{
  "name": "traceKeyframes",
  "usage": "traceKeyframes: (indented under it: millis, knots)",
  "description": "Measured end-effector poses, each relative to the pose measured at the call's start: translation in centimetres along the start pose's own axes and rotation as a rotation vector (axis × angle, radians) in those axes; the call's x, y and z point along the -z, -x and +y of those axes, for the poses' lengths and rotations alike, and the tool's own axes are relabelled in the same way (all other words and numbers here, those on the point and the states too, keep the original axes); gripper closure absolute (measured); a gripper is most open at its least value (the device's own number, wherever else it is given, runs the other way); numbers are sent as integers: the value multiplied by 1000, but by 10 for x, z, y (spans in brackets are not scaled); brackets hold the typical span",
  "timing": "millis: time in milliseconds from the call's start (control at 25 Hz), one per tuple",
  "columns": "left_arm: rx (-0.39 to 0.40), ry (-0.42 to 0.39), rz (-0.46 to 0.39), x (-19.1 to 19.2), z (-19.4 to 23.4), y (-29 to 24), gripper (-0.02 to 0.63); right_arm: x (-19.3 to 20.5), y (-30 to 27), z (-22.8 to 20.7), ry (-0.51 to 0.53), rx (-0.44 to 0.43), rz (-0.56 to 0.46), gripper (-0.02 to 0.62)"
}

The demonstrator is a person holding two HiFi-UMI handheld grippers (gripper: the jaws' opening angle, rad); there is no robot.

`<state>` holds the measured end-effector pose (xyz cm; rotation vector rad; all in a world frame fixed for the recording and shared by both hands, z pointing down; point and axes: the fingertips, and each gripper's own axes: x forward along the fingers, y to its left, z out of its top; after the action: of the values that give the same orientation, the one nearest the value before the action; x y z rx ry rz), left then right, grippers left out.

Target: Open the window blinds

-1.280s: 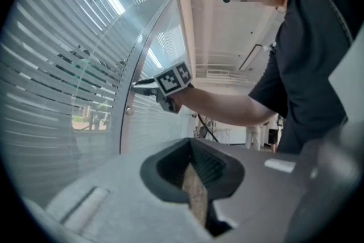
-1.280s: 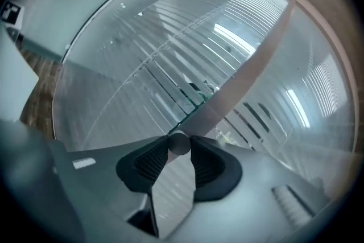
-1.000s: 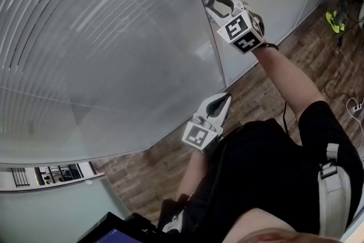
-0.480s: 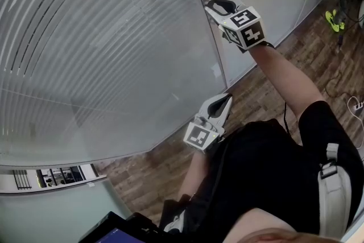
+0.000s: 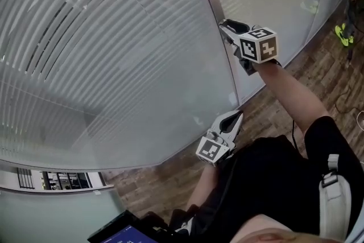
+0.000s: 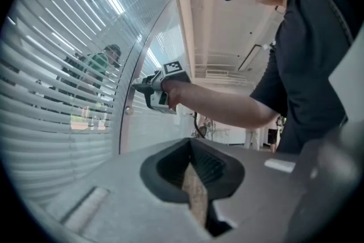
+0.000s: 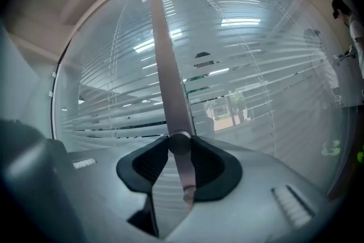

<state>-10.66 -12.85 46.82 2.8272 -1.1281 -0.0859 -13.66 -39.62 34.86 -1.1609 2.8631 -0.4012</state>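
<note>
**Right tongs.** The right tongs, at the upper right of centre in the head view, are closed on a small round knob. The knob sits on the vertical frame post that divides the glazing. In the right gripper view, one pad lies against each side of the knob and the post runs straight up the centre of the frame. The tool points level at the post, probably so that rolling the wrist turns the knob about its own axis. This knob appears to be the tilt control.

**Blinds.** The blinds fill the left and centre of the head view. They hang behind glass, so the slats cannot be reached directly. That explains why the grip is on the knob and not on a slat. Gaps show between the slats at the upper left of the frame, while lower down they look more closed. The opening is judged to be partly done.

**Left tongs.** The left tongs, at lower centre of the head view, have their jaws together and hold nothing. They are kept low, near the body and over the wooden floor, well apart from the knob. Turning the knob needs only one tool, and this position leaves the outstretched right forearm unobstructed.
</note>
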Motion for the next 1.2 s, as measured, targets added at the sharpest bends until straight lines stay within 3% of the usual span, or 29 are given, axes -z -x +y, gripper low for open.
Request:
traceKeyframes:
  millis: [360, 600, 680, 800, 1040, 1200]
  knots:
    - [-13, -4, -23, 0, 5, 3, 601, -3, -2, 2, 8, 3, -12, 468]
    - [-14, -14, -13, -6, 5, 6, 601, -8, -5, 9, 80, -25, -4, 465]
    - [-15, -7, 0, -9, 2, 5, 601, -5, -3, 13, 141, -52, 9, 385]
    - [-21, -5, 4, -12, 1, 3, 601, 0, 3, 13, 320, -39, 20, 365]
    - [-20, 0, -8, -8, 3, 5, 601, -14, 11, 26, 833, 53, 60, 360]
    - [-18, -1, 0, -10, 1, 4, 601, -19, 9, 33, 1089, 64, 82, 367]
